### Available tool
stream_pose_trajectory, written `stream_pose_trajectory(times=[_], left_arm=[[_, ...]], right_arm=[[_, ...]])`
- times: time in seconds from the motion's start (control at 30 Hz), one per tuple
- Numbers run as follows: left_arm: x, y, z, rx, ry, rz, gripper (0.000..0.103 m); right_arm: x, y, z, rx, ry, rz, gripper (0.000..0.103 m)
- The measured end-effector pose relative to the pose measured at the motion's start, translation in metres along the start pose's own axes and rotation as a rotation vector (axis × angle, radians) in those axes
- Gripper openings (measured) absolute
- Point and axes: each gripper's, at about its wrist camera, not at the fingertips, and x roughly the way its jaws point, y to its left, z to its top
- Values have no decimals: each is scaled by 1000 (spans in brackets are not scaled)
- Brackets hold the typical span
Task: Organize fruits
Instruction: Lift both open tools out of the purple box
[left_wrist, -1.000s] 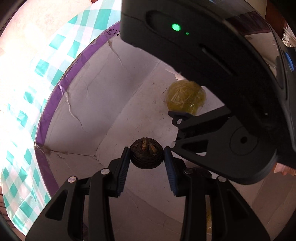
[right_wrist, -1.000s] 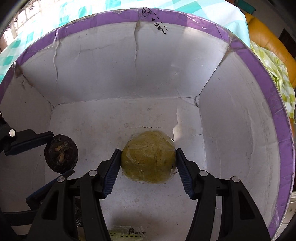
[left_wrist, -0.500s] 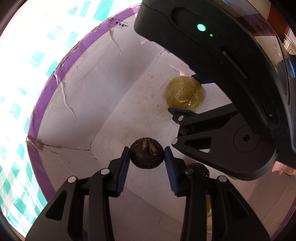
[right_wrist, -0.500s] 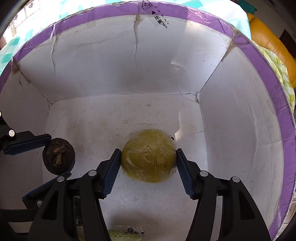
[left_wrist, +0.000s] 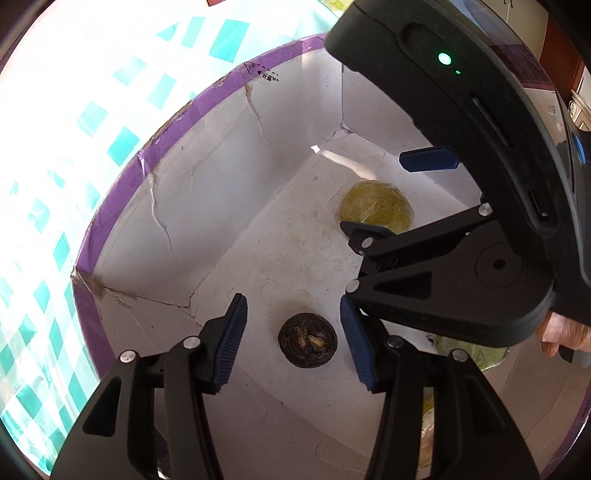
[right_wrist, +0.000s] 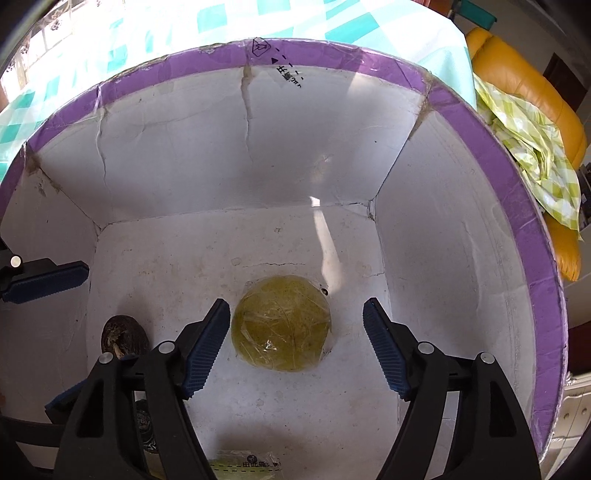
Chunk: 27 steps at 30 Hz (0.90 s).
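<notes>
The box (right_wrist: 498, 155) is white inside with a purple rim. Inside it lie a yellow-green wrapped fruit (right_wrist: 282, 325) and a dark brown fruit (left_wrist: 307, 340). Around the box, the worktop cloth (left_wrist: 74, 155) is teal-and-white checked. Beside the box, an orange cushion (right_wrist: 517, 77) carries lime-and-white checked fabric (right_wrist: 532, 144).

Box rim (right_wrist: 332, 59), 12 o'clock: printed recycling-type triangle (right_wrist: 260, 47), dashed arrow line, illegible characters. Wrapper (right_wrist: 243, 466), 6 o'clock: printed characters, unreadable.
</notes>
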Motion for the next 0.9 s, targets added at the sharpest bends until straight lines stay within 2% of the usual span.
stream_pose_trajectory(times=[0.03, 0.23, 0.47, 0.67, 0.73, 0.8, 0.83, 0.9], left_arm=[[-9, -4, -11, -5, -26, 10, 53], [-26, -1, -20, -36, -142, 79, 53], [-58, -4, -34, -99, -306, 120, 62], [-66, -7, -46, -147, -457, 143, 62], [-65, -8, -45, -152, -507, 155, 67], [-67, -9, -47, -161, -567, 172, 78], [-68, -9, -48, -166, -594, 187, 80], [-72, -8, -50, -182, -633, 234, 89]], right_arm=[[-4, -2, 1, 7, -20, 1, 74], [-24, -3, 1, 26, -113, 22, 80], [-42, -13, 0, 57, -198, 63, 80], [-65, -14, 5, 30, -330, 44, 82], [-73, -12, 4, 19, -373, 44, 82], [-86, -13, 1, 11, -435, 57, 84], [-94, -13, 0, 12, -474, 56, 87], [-109, -14, -4, 18, -553, 40, 87]])
